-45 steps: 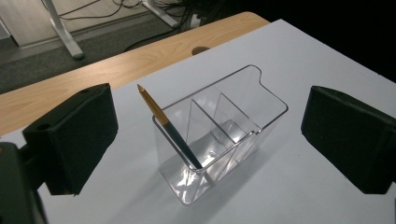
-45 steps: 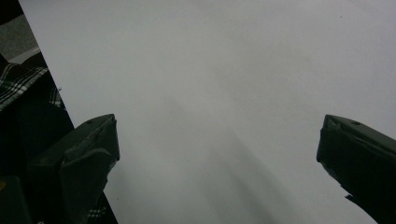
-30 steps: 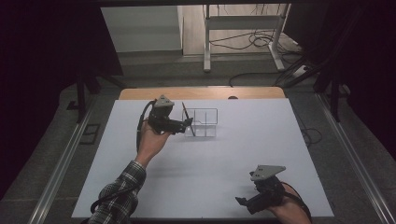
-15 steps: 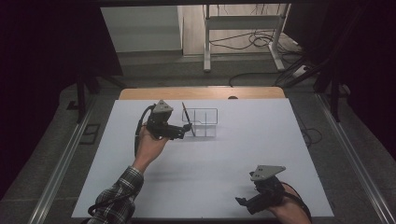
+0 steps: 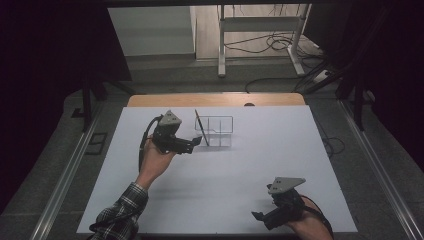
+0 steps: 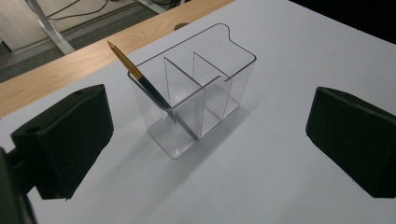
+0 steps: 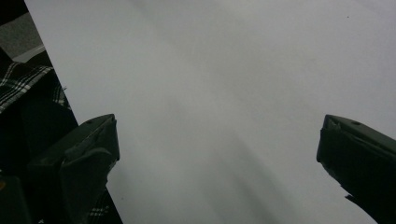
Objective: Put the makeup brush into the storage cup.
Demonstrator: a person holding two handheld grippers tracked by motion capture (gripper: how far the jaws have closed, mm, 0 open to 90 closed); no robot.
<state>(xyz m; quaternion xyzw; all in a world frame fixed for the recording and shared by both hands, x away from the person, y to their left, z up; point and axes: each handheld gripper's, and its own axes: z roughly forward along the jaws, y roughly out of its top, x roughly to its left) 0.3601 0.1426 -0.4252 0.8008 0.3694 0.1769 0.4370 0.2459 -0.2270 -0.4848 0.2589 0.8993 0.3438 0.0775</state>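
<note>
White table: pencil leans in clear organizer, apparently end compartment; left gripper and right gripper both spread, empty.

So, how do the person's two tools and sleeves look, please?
Both the left tool and the right tool are black, each with two blocky black jaws and a grey three-cornered plate on top. A black cable trails from each. The left forearm wears a dark plaid sleeve with light lines.
</note>
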